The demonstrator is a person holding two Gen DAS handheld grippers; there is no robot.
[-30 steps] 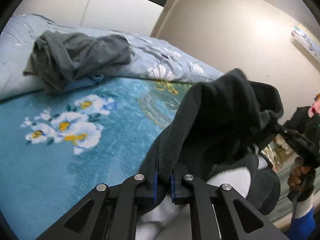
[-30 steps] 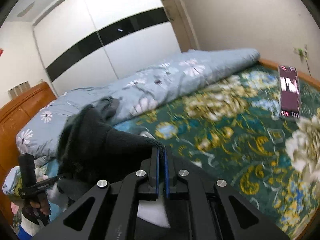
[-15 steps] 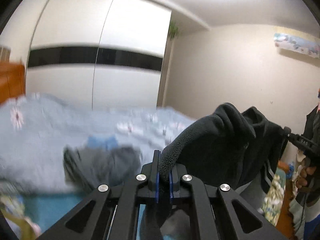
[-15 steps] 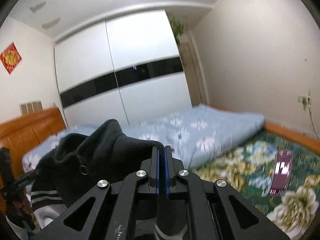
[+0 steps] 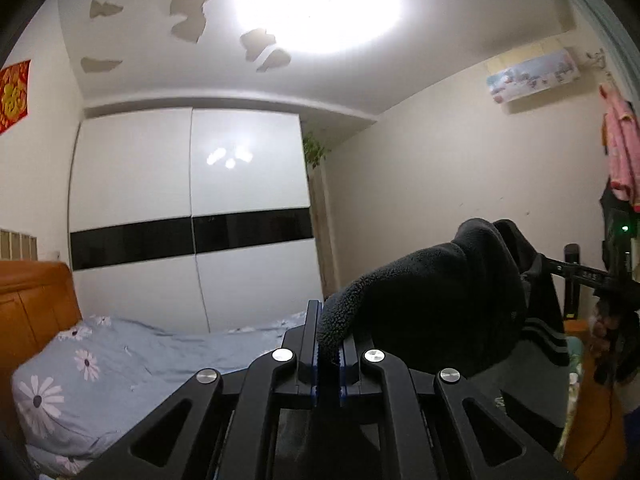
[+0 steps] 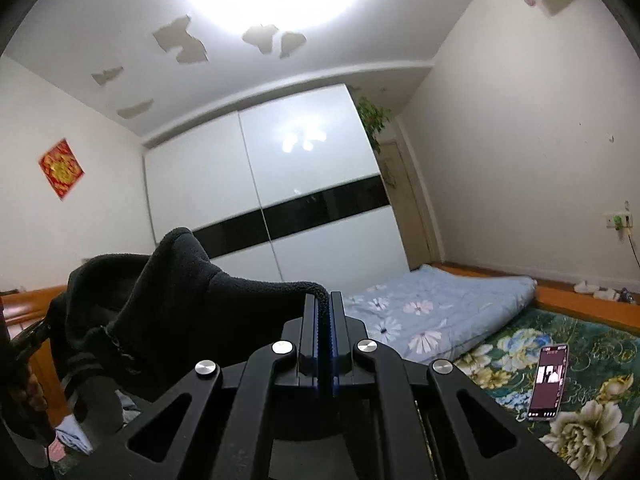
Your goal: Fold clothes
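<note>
A black fleece jacket (image 5: 436, 304) with grey stripes hangs in the air between both grippers, high above the bed. My left gripper (image 5: 329, 344) is shut on one fleece edge; the jacket spreads to its right. My right gripper (image 6: 323, 320) is shut on another edge of the same jacket (image 6: 168, 304), which spreads to its left. The right gripper (image 5: 580, 272) shows at the far right of the left wrist view. The jacket's lower part is hidden behind the gripper bodies.
A light blue flowered duvet (image 6: 432, 304) lies on the bed, also in the left wrist view (image 5: 132, 360). A phone (image 6: 548, 380) lies on the green flowered sheet (image 6: 592, 344). A white wardrobe (image 5: 192, 220) stands behind, a wooden headboard (image 5: 32, 300) at left.
Both grippers have risen and tilted up with the jacket: the views went from the bed surface to the wardrobe and ceiling. Both stay shut on the fleece.
</note>
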